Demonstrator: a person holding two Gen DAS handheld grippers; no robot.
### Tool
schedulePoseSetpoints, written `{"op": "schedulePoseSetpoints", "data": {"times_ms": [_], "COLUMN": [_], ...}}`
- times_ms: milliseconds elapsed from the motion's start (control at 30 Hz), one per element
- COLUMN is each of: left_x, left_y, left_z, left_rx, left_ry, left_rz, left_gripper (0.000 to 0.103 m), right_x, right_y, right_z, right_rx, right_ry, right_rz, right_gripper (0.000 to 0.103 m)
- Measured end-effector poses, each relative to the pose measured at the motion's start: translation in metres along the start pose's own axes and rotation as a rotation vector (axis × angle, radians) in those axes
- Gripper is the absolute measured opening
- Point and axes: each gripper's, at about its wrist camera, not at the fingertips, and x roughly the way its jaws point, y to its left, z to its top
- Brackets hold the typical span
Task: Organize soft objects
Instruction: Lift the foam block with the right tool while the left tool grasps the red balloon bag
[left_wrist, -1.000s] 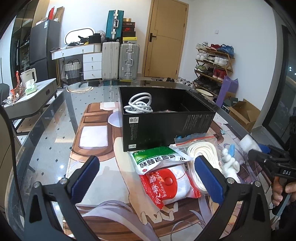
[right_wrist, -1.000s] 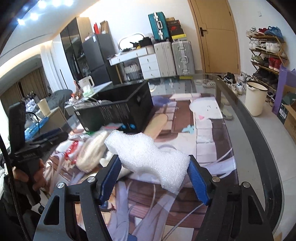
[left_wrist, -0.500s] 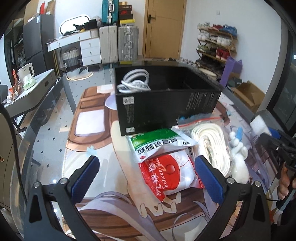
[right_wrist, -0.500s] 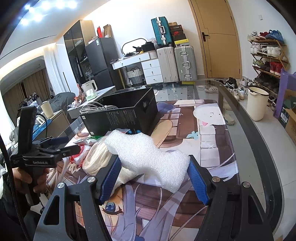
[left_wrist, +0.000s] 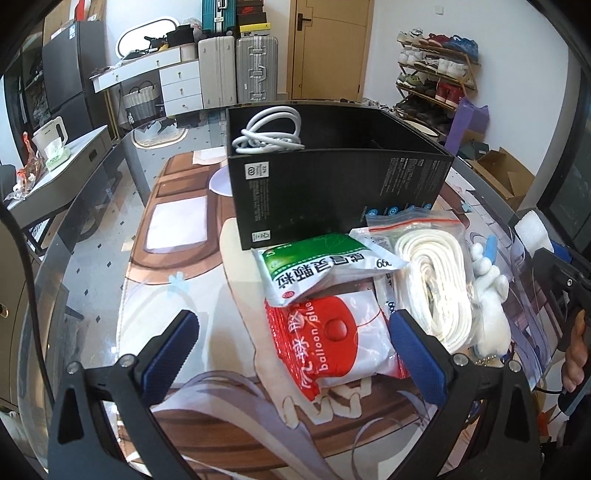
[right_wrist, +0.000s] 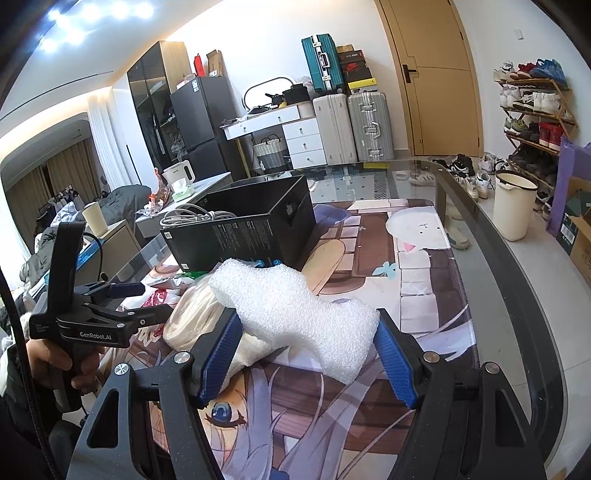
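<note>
holding one white foam block (right_wrist: 295, 314), right gripper (right_wrist: 306, 354) fingers clamped on its ends, long axis across them, above the bench (right_wrist: 480, 295). black box (right_wrist: 255, 229) lies ahead-left. left gripper (left_wrist: 291, 354) fingers apart, empty, over two pouches: red (left_wrist: 332, 343), green (left_wrist: 314, 269). one rope bag (left_wrist: 432, 277).

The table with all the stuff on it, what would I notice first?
Probably the bumpy white foam piece, squeezed in the right gripper above the table mat. Next, the big black box in the middle of the table with a white cable coiled inside, and the red-and-white packet in front of it.
</note>
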Motion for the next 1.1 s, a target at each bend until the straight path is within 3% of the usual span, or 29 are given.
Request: {"op": "schedulePoseSetpoints", "data": {"times_ms": [333,533,700,1100], "left_x": [-0.001,-0.005,-0.012,-0.024], "left_y": [-0.005,-0.006,-0.004,0.003], "left_z": [-0.006,-0.010,-0.015,-0.014], "left_rx": [0.023,0.032,0.039,0.025], "left_ry": [0.014,0.003,-0.020,-0.064], "left_rz": [-0.033,-0.045,-0.066,-0.087], "left_gripper": [0.101,0.079,0.054,0.050], "right_x": [0.001,0.001,0.001,0.001], "right_y": [0.001,0.002,0.004,0.005], "right_z": [0.001,0.002,0.003,0.005], "right_rx": [-0.005,-0.008,-0.013,-0.020], "right_ry": [0.003,0.002,0.000,-0.005], "right_rz": [0.003,0.003,0.004,0.008], "right_gripper": [0.073,0.073,0.073,0.073]}}
